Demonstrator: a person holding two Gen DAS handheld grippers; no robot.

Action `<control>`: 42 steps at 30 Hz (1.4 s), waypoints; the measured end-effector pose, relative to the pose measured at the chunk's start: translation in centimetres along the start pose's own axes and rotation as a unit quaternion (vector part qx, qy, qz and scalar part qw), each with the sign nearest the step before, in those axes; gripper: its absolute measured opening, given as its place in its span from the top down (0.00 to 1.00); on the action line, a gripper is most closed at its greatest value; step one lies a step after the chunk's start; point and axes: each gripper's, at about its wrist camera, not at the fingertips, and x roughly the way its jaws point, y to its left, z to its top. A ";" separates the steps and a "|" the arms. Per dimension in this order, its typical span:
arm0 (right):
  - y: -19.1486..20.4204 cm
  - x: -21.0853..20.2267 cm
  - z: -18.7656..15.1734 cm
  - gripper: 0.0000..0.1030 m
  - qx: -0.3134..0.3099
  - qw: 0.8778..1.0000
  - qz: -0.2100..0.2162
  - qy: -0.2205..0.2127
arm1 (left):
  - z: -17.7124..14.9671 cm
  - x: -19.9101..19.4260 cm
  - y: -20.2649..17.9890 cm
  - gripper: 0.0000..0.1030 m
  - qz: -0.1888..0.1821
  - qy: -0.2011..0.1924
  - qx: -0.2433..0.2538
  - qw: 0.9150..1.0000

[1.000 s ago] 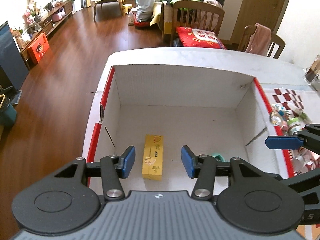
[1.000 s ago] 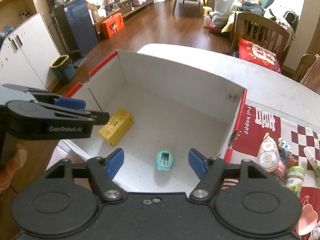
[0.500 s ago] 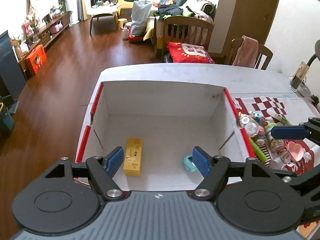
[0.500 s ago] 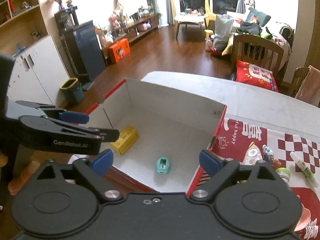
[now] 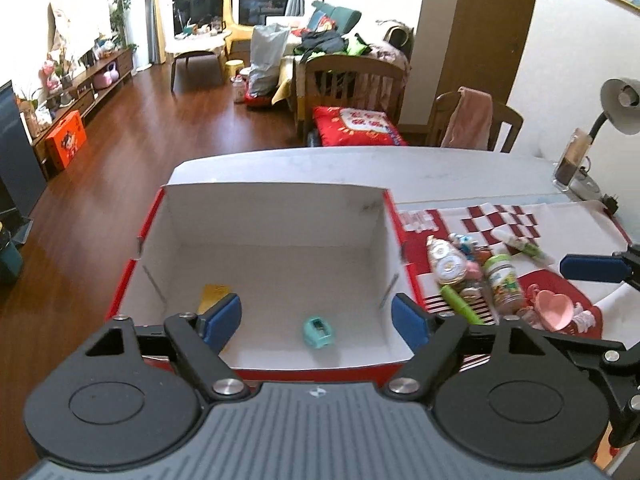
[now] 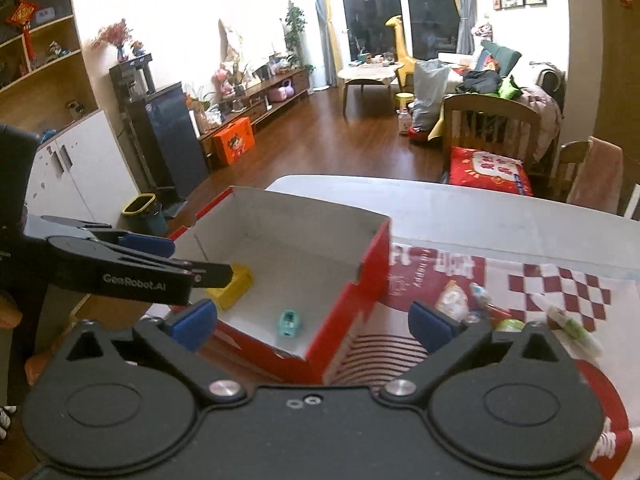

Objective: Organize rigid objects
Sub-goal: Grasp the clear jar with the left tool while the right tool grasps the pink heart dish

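Observation:
A red cardboard box with a white inside stands on the table. In it lie a yellow carton and a small teal sharpener. My left gripper is open and empty, above the box's near edge. My right gripper is open and empty, above the box's near right corner. Several small items lie right of the box on a red checked cloth: a round tin, a green-capped jar, a pink heart dish, a glue tube.
The left gripper's arm shows in the right wrist view, over the box's left side. A desk lamp and a glass stand at the table's far right. Wooden chairs stand behind the table. Floor lies to the left.
Both grippers have pulled back and up from the box, and their jaws have opened wider. The carton and sharpener have stayed in the box.

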 end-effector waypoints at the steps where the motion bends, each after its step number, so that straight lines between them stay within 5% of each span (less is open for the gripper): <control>1: -0.4 -0.4 -0.3 0.01 0.002 1.000 -0.003 -0.002 | -0.1 -0.1 -0.6 0.19 -0.002 -0.004 0.001 1.000; 17: -10.2 -5.6 -5.4 0.01 0.069 0.995 -0.067 -0.037 | -1.9 1.2 -11.4 0.18 -0.050 -0.015 0.047 0.998; 20: -12.3 -6.1 -6.7 0.01 0.074 0.993 -0.086 -0.034 | -2.4 1.9 -13.2 0.02 -0.053 -0.028 0.044 0.997; 26: -15.2 -6.2 -8.9 0.01 0.074 0.991 -0.105 -0.020 | -3.7 3.8 -16.4 0.00 -0.055 -0.042 0.042 0.997; 42: -20.4 -1.7 -12.9 0.03 -0.021 0.992 -0.123 0.025 | -6.6 10.6 -23.1 0.00 -0.025 0.024 0.020 0.999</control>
